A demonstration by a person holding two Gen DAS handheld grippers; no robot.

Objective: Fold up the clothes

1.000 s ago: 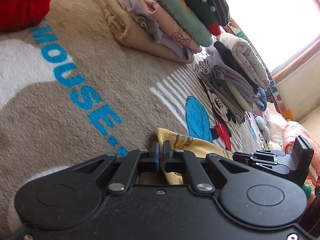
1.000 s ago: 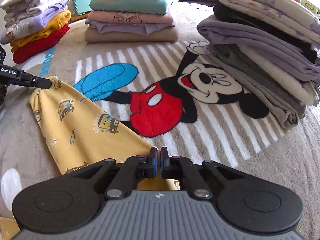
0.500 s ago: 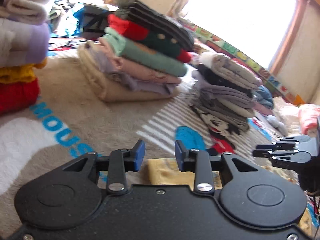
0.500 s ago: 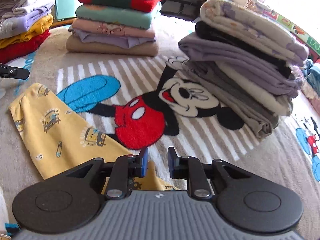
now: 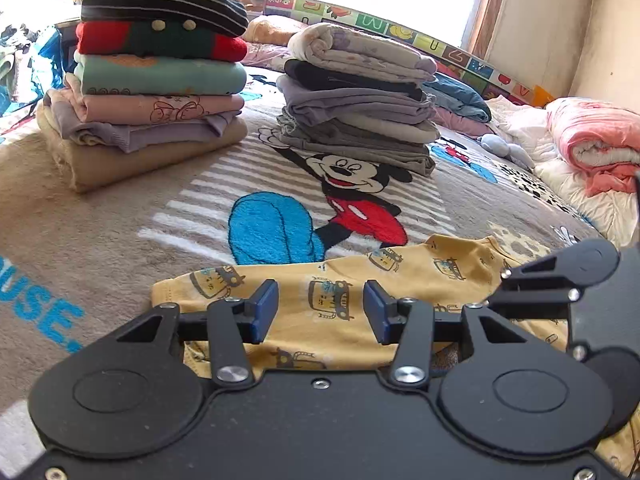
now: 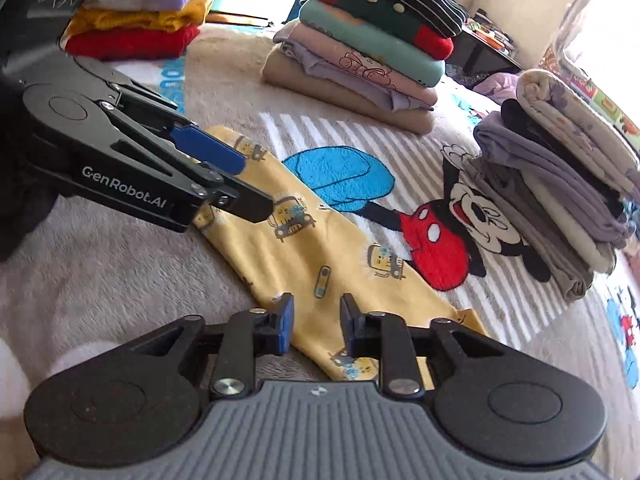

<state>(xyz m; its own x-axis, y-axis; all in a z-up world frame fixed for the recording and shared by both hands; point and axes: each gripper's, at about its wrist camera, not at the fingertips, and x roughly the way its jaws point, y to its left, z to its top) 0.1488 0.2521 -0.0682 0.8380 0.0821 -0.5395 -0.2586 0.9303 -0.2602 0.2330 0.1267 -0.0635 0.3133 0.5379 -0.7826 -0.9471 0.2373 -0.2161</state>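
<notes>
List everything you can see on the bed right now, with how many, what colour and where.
yellow garment: one, yellow with small vehicle prints, lying flat on the blanket in front of both claws.
blanket: one, beige with a cartoon mouse and blue letters, covering the bed.
mixed stack: one pile, striped black on top, then red-green, mint, pink, lilac, beige; far left.
grey stack: one pile, floral cream on top, black, lilac and greys; beside the mouse's head.
red and yellow stack: one pile, lilac, mustard, red; far corner.
pink quilt: one, pink, right edge.
left claw: one, black, blue pads, opening, nothing gripped.
right claw: one, black, opening, nothing gripped.
</notes>
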